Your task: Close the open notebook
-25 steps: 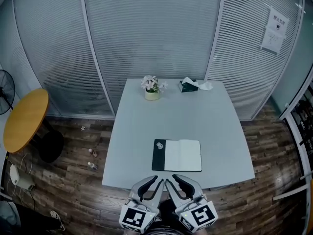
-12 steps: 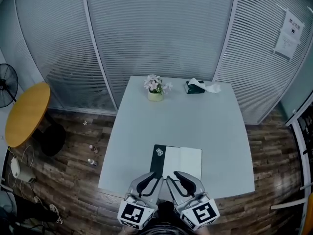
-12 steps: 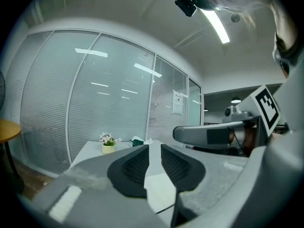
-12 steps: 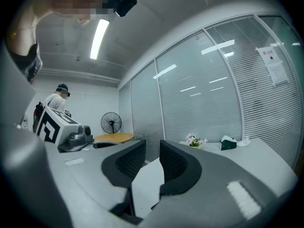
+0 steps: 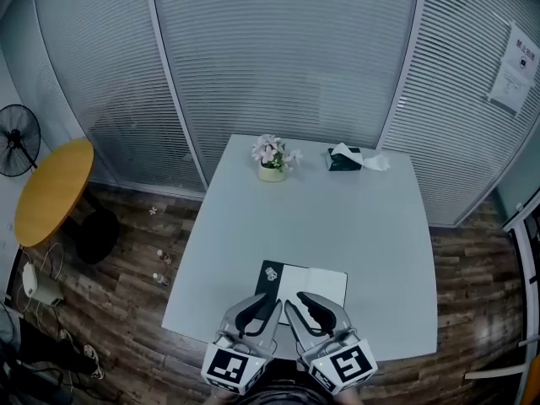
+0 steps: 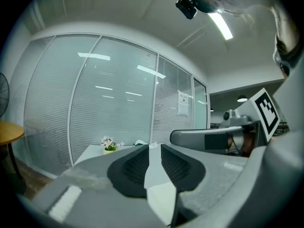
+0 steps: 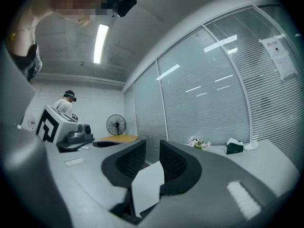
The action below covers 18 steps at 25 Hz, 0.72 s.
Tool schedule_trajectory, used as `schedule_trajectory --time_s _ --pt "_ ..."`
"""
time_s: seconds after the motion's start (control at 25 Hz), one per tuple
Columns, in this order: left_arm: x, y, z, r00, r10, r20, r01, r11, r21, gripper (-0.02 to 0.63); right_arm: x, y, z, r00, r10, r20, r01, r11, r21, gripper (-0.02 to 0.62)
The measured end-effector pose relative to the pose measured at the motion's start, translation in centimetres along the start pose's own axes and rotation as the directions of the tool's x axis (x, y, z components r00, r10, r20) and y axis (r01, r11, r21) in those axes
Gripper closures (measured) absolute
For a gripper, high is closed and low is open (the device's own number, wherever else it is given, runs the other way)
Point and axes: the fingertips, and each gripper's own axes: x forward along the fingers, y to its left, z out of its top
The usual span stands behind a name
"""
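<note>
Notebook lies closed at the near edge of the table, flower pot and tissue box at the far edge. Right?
Not closed: the head view shows the notebook lying open, white pages beside a dark cover. It is at the near edge of the table, flower pot and tissue box at the far edge.

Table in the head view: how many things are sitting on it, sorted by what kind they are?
Notebook, lying open: 1
Flower pot: 1
Tissue box: 1
Total on the table: 3
</note>
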Motion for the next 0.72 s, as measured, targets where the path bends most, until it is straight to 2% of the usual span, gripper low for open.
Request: schedule_trajectory --time_s 0.44,0.72 --pt "3.4 0.7 -0.9 0.999 0.017 -0.046 -0.017 1.0 -0.004 0.534 0.9 -3.4 -1.3 1.0 0.004 -0.03 -0.003 1.0 0.027 0.502" --pt "3.9 2.1 -3.0 0.996 0.012 -0.09 -0.014 1.0 -0.014 0.526 1.7 -3.6 -2.1 0.998 -0.011 -0.054 0.012 1.0 0.025 0.502"
